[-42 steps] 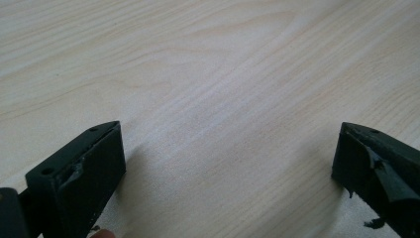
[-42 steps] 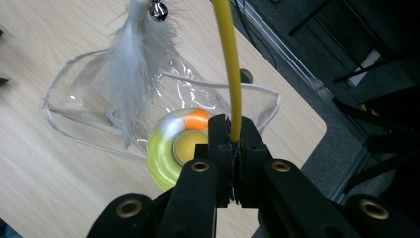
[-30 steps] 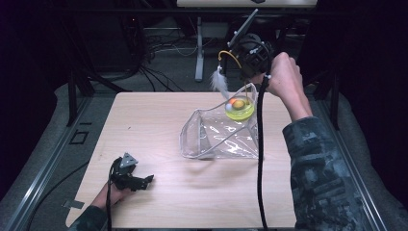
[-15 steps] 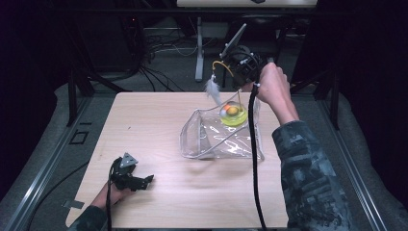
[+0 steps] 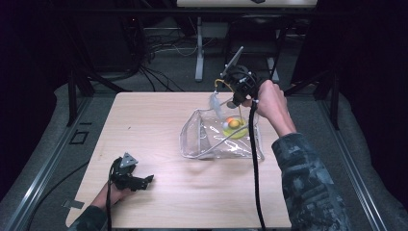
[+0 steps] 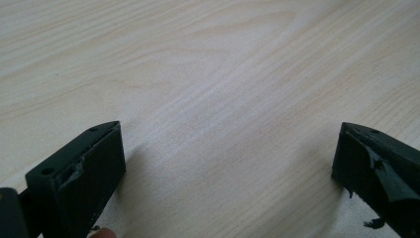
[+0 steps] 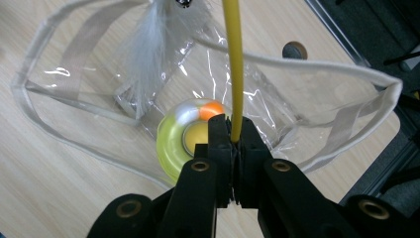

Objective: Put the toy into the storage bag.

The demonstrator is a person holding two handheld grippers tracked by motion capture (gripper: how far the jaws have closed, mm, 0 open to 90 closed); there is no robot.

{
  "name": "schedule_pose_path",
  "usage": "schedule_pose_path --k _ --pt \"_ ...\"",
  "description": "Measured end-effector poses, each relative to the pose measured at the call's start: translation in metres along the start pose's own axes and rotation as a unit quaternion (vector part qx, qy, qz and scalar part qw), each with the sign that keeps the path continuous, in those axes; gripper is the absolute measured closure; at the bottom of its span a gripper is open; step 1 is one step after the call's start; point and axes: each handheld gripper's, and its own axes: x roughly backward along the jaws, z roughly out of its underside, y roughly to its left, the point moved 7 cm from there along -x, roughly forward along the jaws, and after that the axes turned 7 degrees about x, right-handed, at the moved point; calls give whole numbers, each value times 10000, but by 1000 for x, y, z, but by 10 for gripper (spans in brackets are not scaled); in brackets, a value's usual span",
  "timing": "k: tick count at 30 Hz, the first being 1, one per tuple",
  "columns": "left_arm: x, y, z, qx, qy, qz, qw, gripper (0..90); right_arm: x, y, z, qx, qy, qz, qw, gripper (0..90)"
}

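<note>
Thin yellow wand [image 7: 233,64] with a white feather [image 7: 148,49] at its tip, pinched in the shut right claw [image 7: 231,134], held above the clear plastic pouch [image 5: 219,137]. Inside that pouch, a yellow ring toy with an orange ball [image 7: 190,136]. Well away from the pouch, left claw [image 6: 228,163] spread wide, empty, low over the pale wooden counter [image 5: 159,120].

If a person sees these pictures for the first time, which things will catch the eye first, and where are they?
First comes the clear plastic bag with white edging, lying right of the middle of the light wooden table, with a yellow-green ring and a small orange and white ball inside. Above it, the right gripper is shut on a thin yellow rod, beside a white feather. The left gripper rests open near the table's front left corner.
</note>
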Motion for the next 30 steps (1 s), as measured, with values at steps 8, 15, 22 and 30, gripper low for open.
schedule_pose_path --k 8,15,22,30 --pt "0 0 0 -2 0 -1 10000 0 -20 3 18 -54 145 -50 9999 877" --pt "0 0 0 -1 0 1 10000 0 -38 4 28 -61 350 -41 9994 875" --pt "0 0 0 -1 1 -3 10000 0 -50 4 36 -178 455 -79 9988 875" --pt "0 0 0 -5 2 -2 10000 0 -60 3 40 -193 626 -95 9978 874"
